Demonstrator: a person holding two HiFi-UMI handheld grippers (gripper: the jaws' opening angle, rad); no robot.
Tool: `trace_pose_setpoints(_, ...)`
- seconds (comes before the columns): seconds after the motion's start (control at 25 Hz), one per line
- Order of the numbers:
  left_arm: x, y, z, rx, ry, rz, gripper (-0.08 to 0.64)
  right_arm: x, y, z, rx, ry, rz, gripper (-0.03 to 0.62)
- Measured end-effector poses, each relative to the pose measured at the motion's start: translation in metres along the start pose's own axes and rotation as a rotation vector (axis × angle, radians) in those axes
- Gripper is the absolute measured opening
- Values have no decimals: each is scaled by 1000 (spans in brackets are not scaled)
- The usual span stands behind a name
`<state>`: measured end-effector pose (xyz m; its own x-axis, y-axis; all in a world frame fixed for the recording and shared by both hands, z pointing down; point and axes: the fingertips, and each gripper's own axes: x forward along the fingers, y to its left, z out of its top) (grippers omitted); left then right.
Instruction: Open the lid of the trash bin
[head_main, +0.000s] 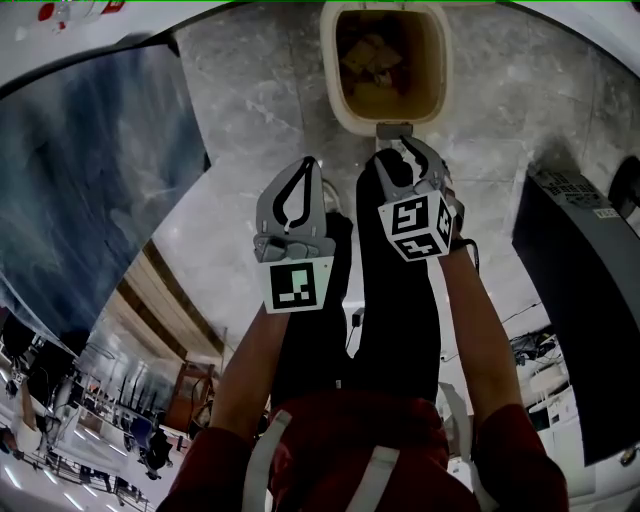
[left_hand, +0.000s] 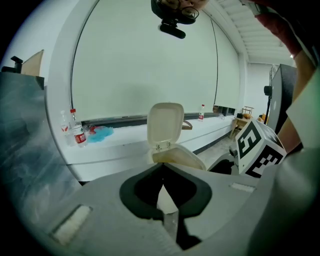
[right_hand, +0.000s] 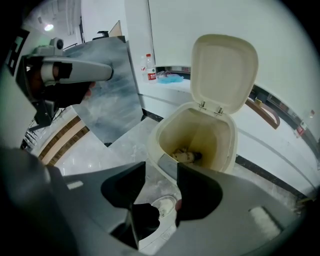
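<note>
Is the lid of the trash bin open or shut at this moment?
Open. The lid stands upright at the back of the trash bin, and rubbish shows inside.

Cream plastic trash bin (left_hand: 186, 156): lower body hidden behind left gripper (left_hand: 161, 169), frame centre.
Brownish scraps (right_hand: 185, 156) inside: too blurred to identify.

Cream trash bin (right_hand: 216, 131), grey marbled floor (head_main: 560, 90)

The trash bin (head_main: 333, 85) stands on the floor (head_main: 250, 90), its lid (right_hand: 225, 70) upright at the rear rim and rubbish (head_main: 370, 55) inside. The right gripper (head_main: 405, 152) hangs just before its pedal (head_main: 393, 130), with the left gripper (head_main: 302, 170) beside it on the left.
</note>
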<state>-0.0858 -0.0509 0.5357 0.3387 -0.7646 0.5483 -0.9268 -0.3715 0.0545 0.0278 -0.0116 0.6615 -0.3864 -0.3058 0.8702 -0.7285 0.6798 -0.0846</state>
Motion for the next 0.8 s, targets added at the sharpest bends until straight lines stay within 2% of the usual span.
trace_pose_setpoints(0.2,-8,-2,35,25,-60,-7,5,-29,-1,9,4,-16,-21,193)
trace_pose_setpoints(0.68,-59,9,131,98,-212,-1,5,-109,15,53,193,-95,-25,172)
trace_pose_setpoints(0.8,-73,12,152,103,-251,10,5,-130,18,64,196,-115,-47,166)
